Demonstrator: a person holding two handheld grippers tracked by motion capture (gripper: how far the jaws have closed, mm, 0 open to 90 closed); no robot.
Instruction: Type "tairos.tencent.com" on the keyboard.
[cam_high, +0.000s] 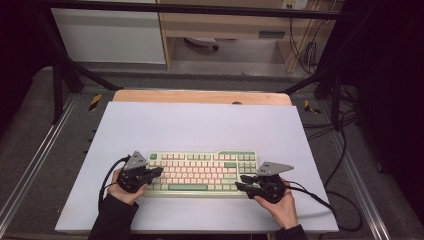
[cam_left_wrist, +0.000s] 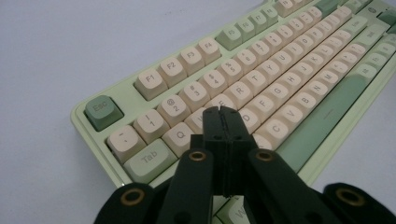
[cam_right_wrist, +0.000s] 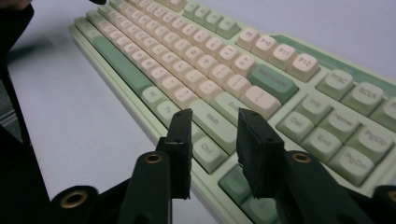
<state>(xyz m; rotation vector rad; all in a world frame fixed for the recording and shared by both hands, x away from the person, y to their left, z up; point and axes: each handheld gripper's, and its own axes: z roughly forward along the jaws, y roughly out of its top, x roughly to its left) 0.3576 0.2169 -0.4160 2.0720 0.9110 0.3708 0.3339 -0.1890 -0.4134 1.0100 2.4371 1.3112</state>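
pale green keyboard with cream and green plastic keycaps (cam_high: 202, 172) sits flat on the white sheet covering the counter (cam_high: 200, 125), near the person's edge, long side facing them.

left gripper (cam_high: 159, 172) at the keyboard's left end, fingers (cam_left_wrist: 223, 128) pressed together with nothing between them. in the left gripper view the closed tips hover over the left letter keys, just past the cream q key (cam_left_wrist: 179, 136), green tab key (cam_left_wrist: 148, 158) beside them. can't tell if the tips touch a key.

right gripper (cam_high: 241, 182) at the keyboard's lower right corner, fingers (cam_right_wrist: 180, 135) partly spread, a gap between them and nothing pinched. in the right gripper view they sit above the bottom row near the green shift key (cam_right_wrist: 215, 120), arrow keys below.

each gripper is held in a hand, black sleeves coming in from the bottom edge.
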